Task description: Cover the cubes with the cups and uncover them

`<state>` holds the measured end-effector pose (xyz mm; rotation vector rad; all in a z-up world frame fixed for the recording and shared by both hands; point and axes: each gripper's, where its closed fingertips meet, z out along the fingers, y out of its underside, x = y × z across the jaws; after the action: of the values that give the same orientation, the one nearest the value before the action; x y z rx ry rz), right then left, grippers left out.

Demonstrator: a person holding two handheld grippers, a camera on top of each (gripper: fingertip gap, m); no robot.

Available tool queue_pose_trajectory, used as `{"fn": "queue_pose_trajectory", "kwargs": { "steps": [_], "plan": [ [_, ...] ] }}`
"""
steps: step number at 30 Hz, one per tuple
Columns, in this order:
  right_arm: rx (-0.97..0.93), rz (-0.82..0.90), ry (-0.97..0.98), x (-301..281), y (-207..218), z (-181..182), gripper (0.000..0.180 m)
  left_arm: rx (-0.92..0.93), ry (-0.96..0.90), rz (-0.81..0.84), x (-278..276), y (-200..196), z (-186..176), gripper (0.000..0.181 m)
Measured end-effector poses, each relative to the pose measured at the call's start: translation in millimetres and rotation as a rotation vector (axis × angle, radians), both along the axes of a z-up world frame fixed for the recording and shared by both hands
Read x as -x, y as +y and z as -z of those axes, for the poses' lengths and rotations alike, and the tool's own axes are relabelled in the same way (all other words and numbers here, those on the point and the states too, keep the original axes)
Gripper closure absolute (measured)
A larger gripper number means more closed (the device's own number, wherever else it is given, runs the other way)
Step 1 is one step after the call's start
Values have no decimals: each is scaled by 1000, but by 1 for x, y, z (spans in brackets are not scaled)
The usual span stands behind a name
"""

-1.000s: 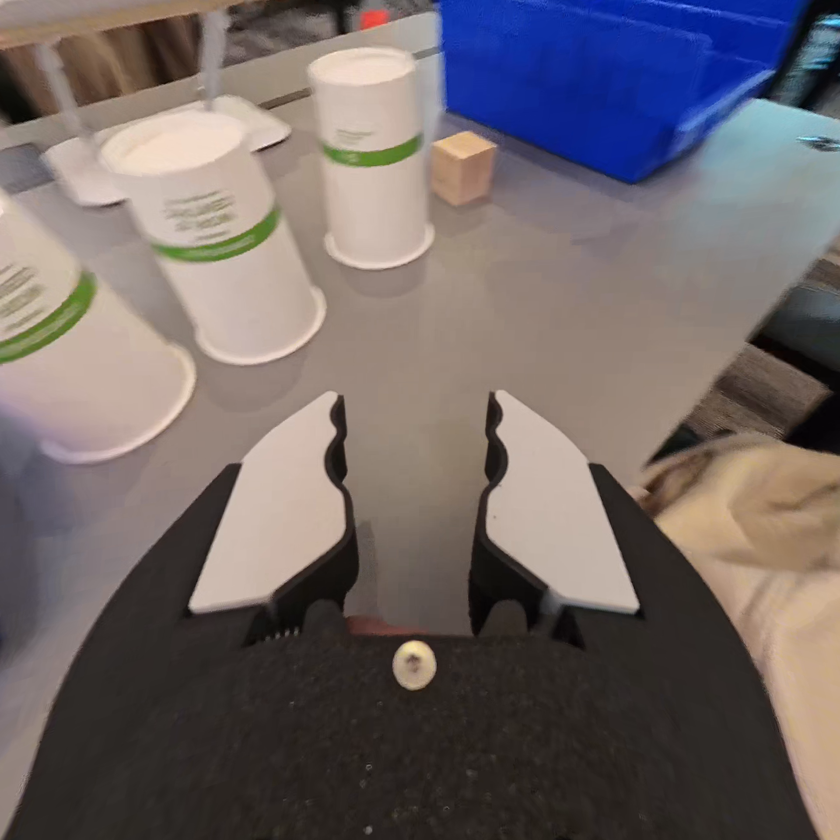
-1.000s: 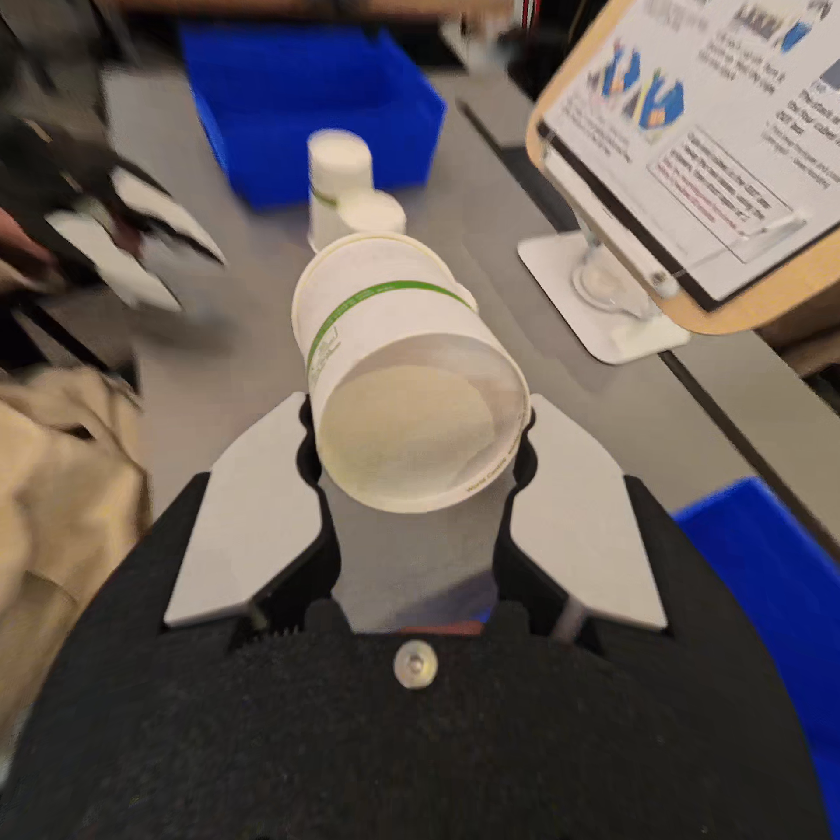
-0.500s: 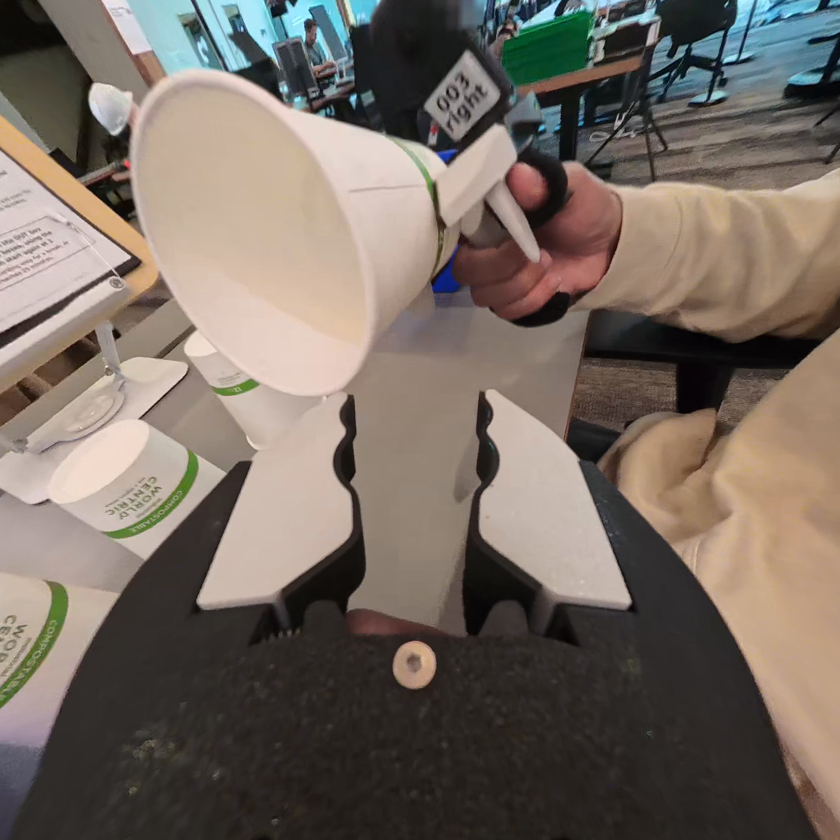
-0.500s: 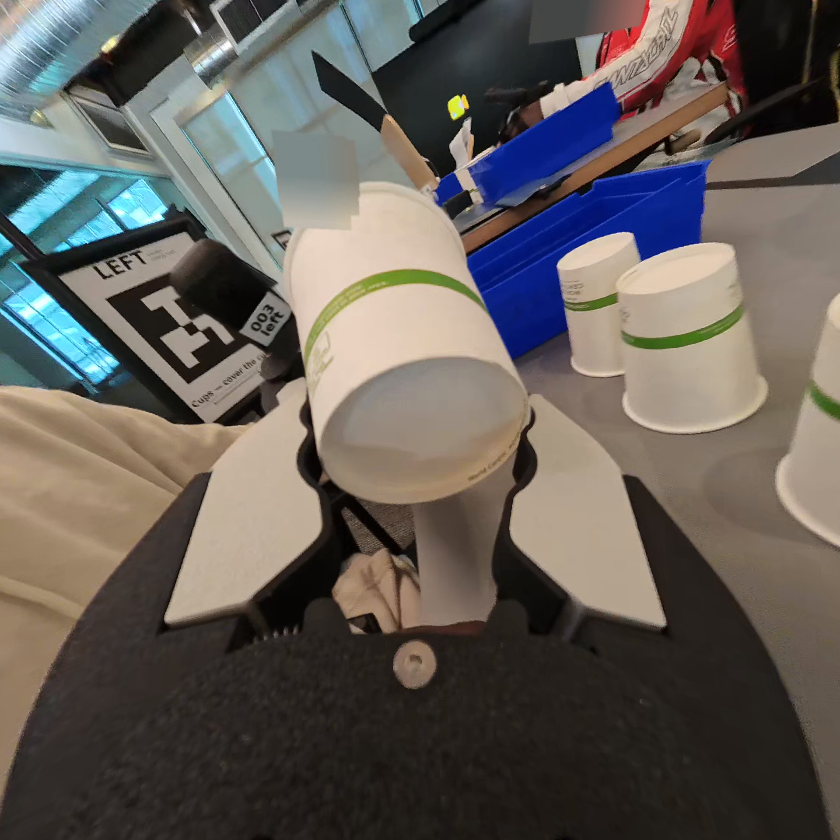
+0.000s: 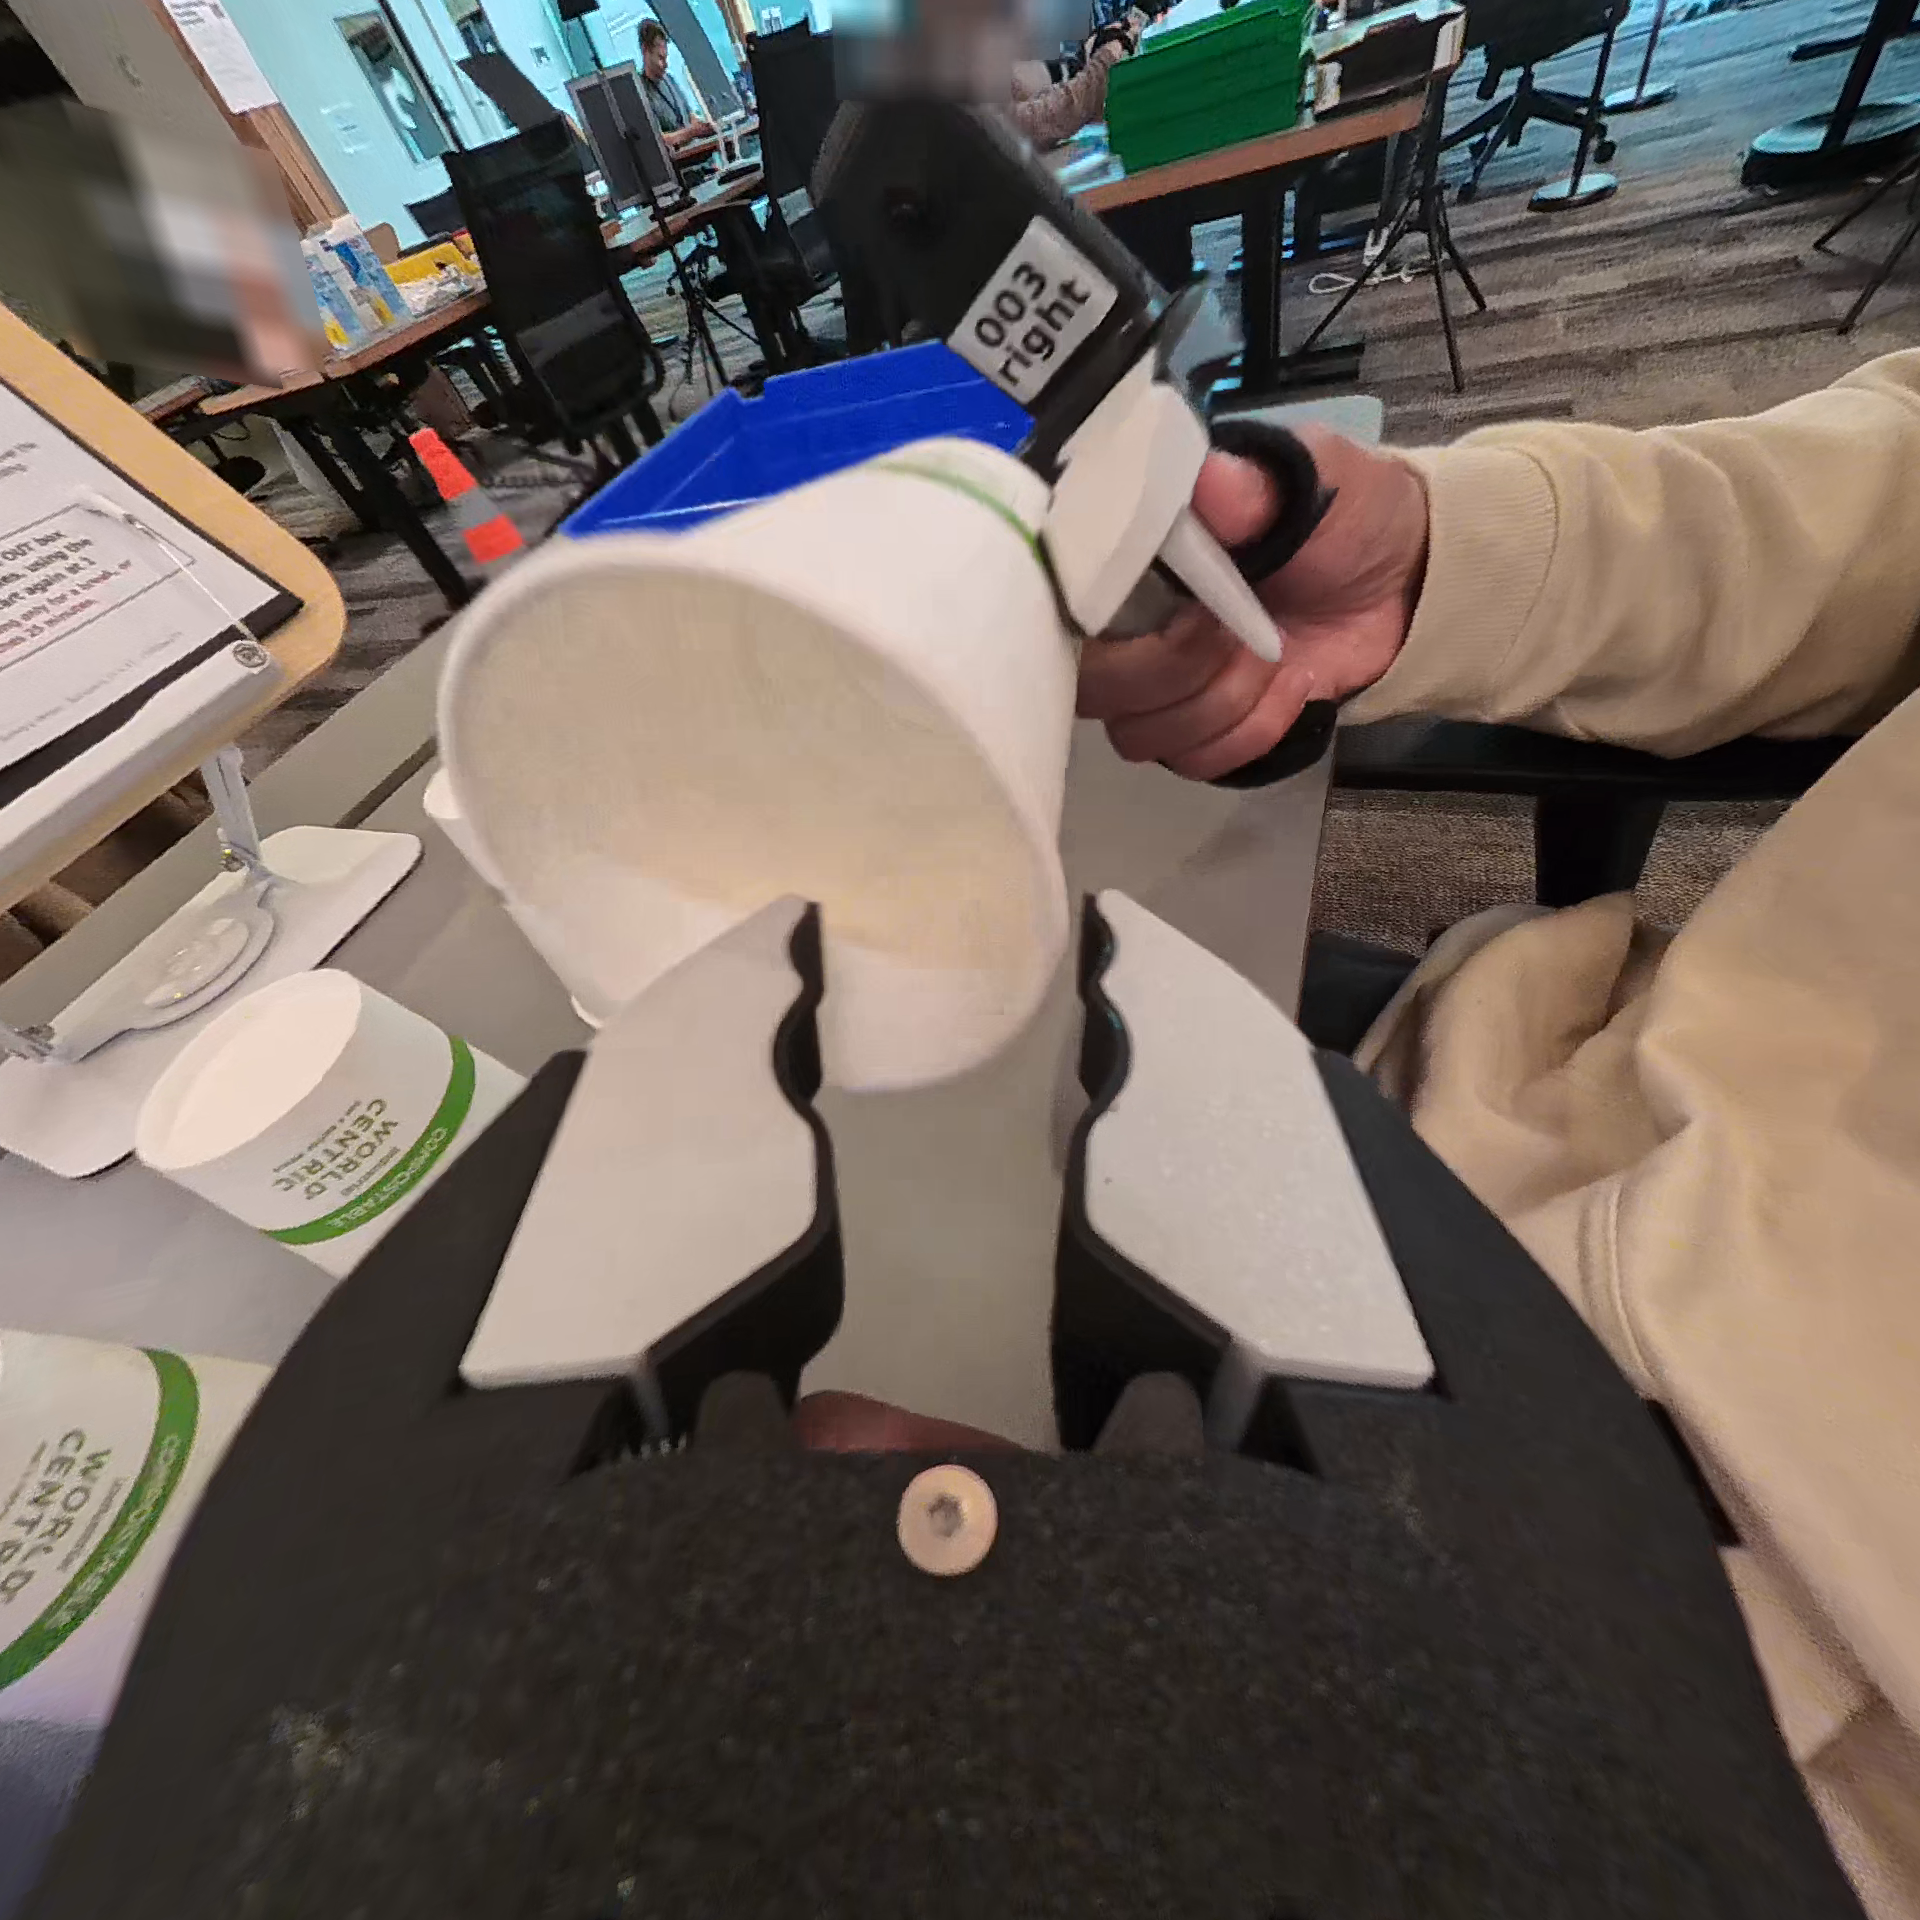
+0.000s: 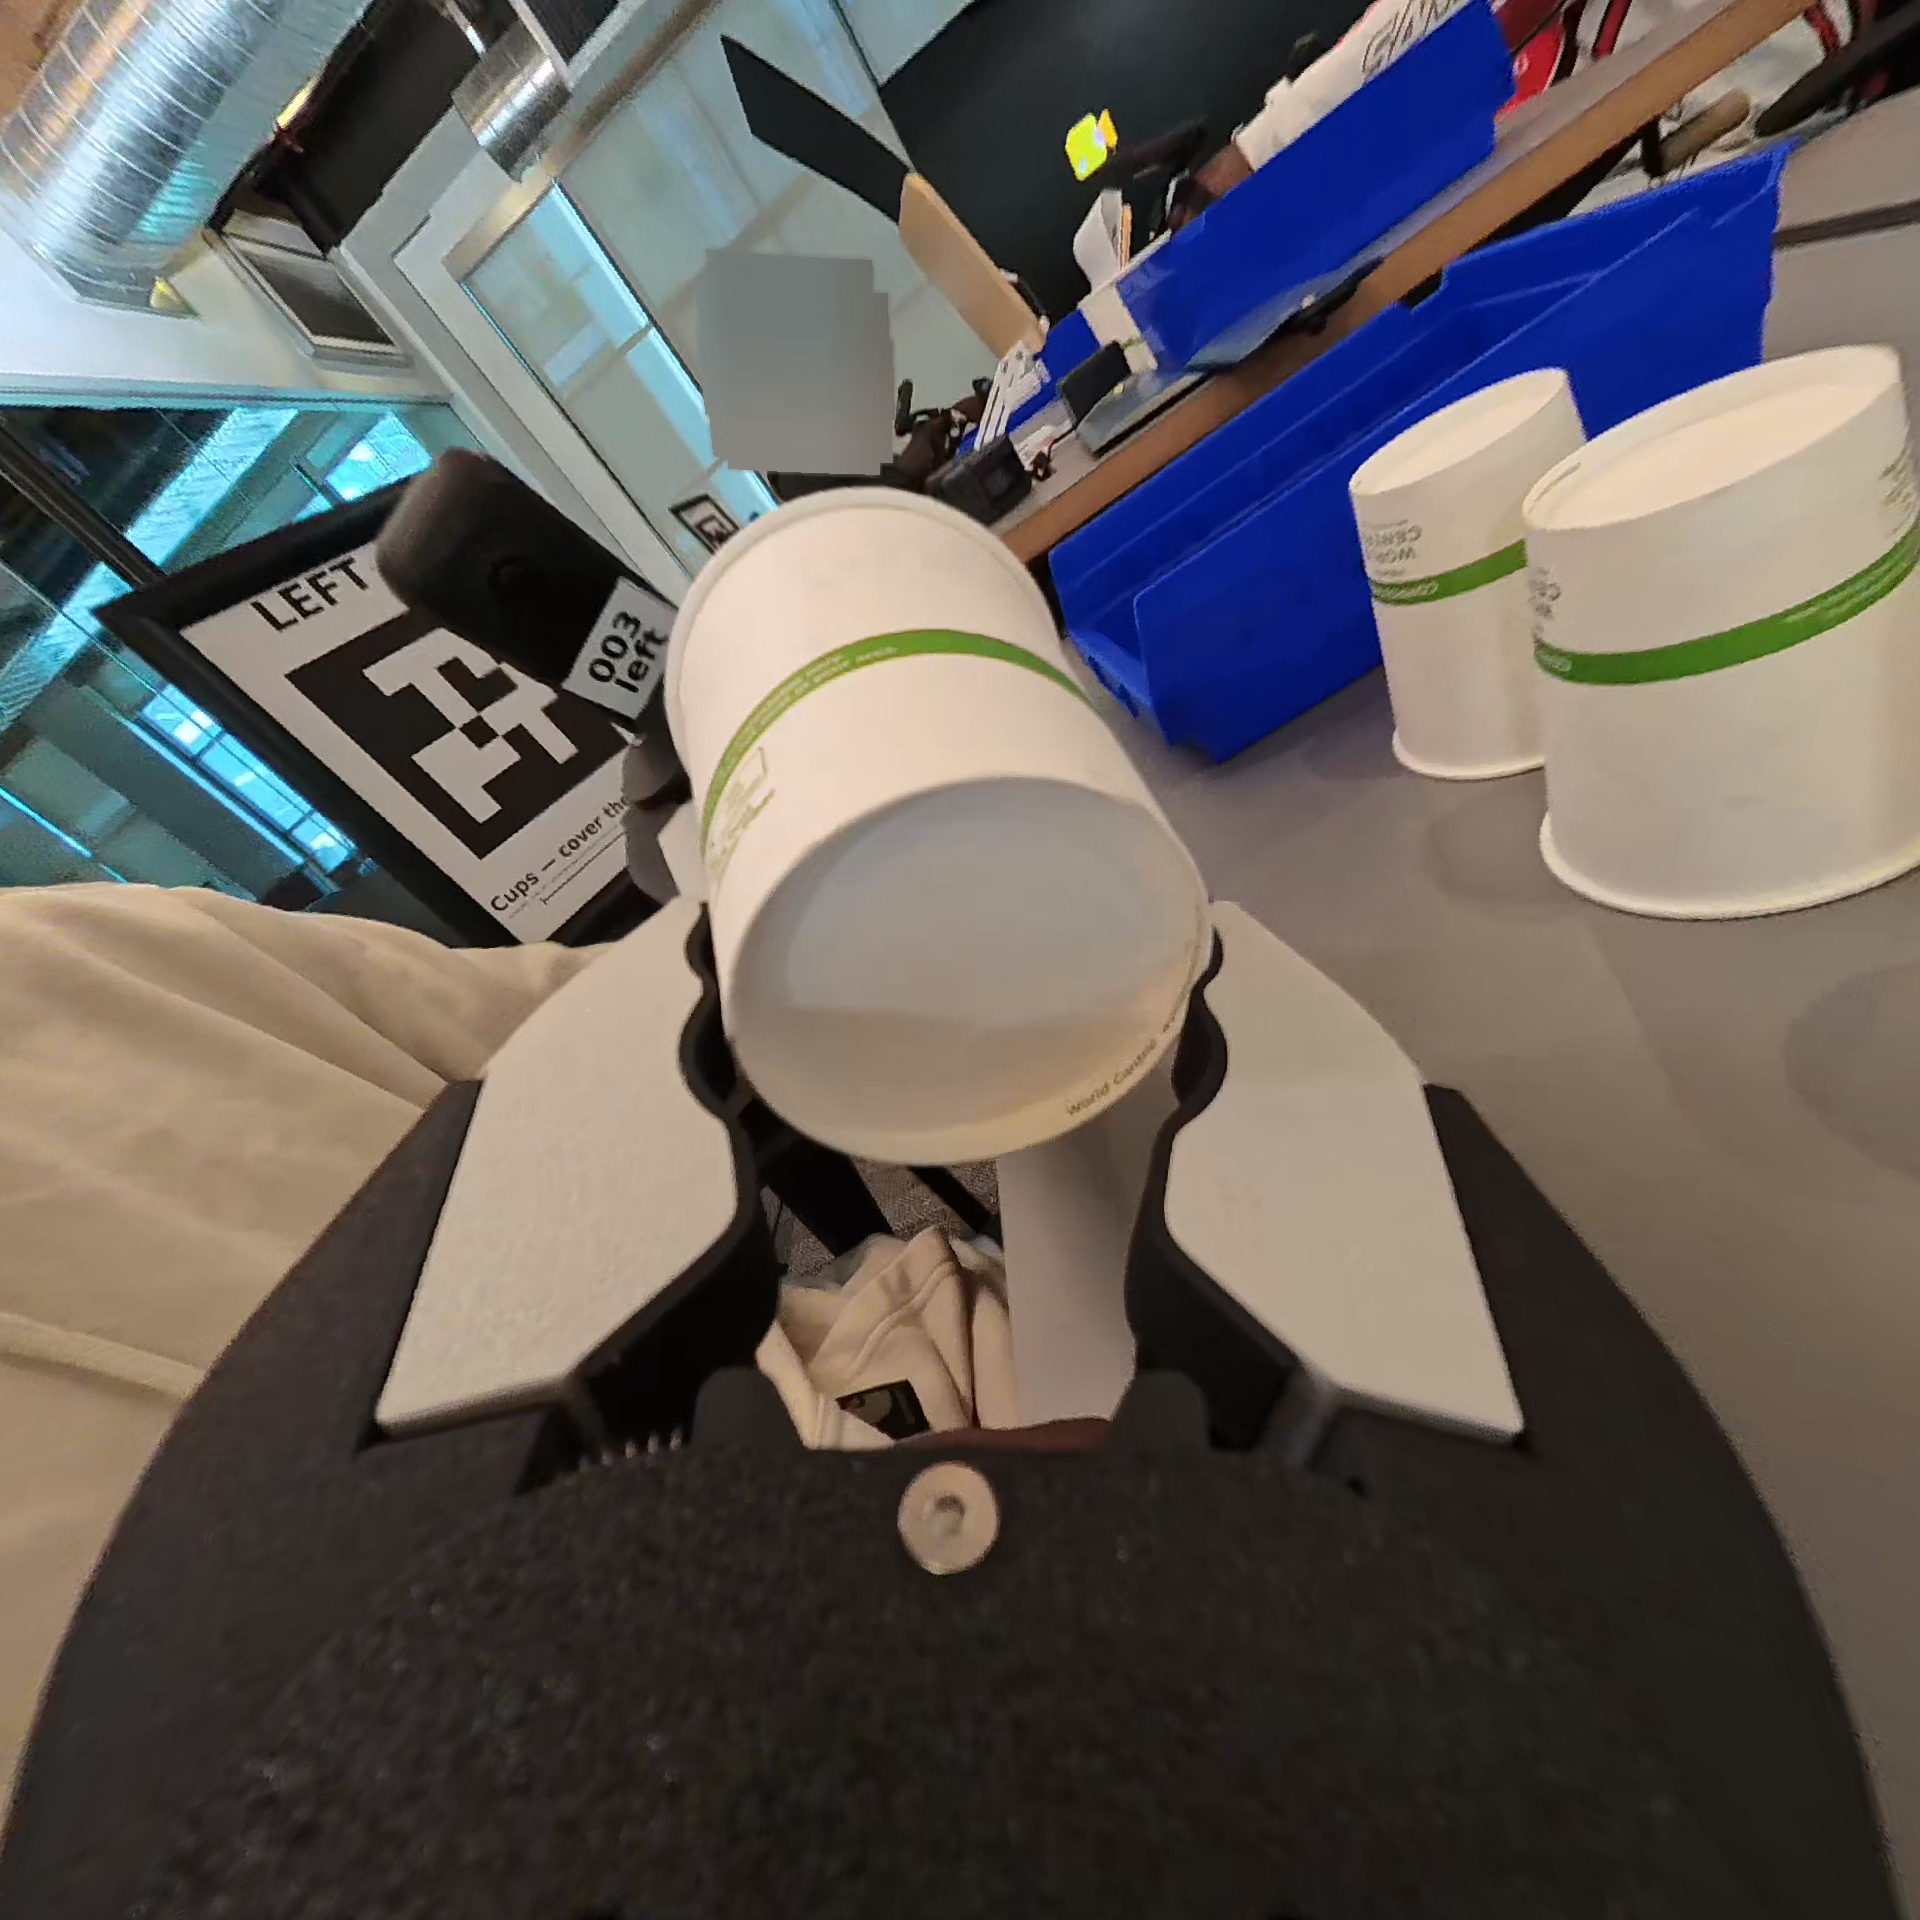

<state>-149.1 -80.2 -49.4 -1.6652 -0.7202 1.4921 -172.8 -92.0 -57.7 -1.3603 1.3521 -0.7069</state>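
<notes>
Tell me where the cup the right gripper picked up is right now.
The lifted cup is in the air, clamped near its base by the right gripper, tipped on its side. In the left wrist view its open mouth faces the left gripper, above the grey table.

We see a matt white paper cup (image 6: 914, 831), matt pale-grey fingers (image 6: 582, 1174) on a black, rough felt-like body, a glossy blue plastic bin (image 6: 1340, 540), a smooth matt grey worktop (image 6: 1558, 1060) and a soft cream cloth sleeve (image 5: 1662, 551).

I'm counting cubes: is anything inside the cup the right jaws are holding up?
The held cup looks empty: its open mouth shows only bare white walls. Its deepest end is blurred. Whatever sits under the inverted cups on the table stays hidden.
</notes>
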Motion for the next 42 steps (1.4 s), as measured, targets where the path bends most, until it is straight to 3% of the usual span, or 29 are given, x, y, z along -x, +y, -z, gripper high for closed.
{"fn": "queue_pose_trajectory", "kwargs": {
  "steps": [4,6,13,19,23,32,42],
  "plan": [
    [44,-41,4,2,0,6,97,29,44,104,0,-10,7,176],
    [56,-69,32,1,-2,7,97,6,57,107,3,-8,6,179],
    [-34,-20,-26,-36,-8,15,87,48,133,155,41,7,-2,180],
    [-245,6,-255,-76,-8,-9,82,61,447,297,77,10,4,180],
    [-322,-112,-393,-50,-3,-13,81,25,629,440,59,-1,-7,180],
    [-240,-393,-436,8,0,10,80,-80,816,592,11,-16,-4,180],
    [-194,-413,-401,20,-6,26,89,-60,919,614,6,-15,13,180]
  ]
}}
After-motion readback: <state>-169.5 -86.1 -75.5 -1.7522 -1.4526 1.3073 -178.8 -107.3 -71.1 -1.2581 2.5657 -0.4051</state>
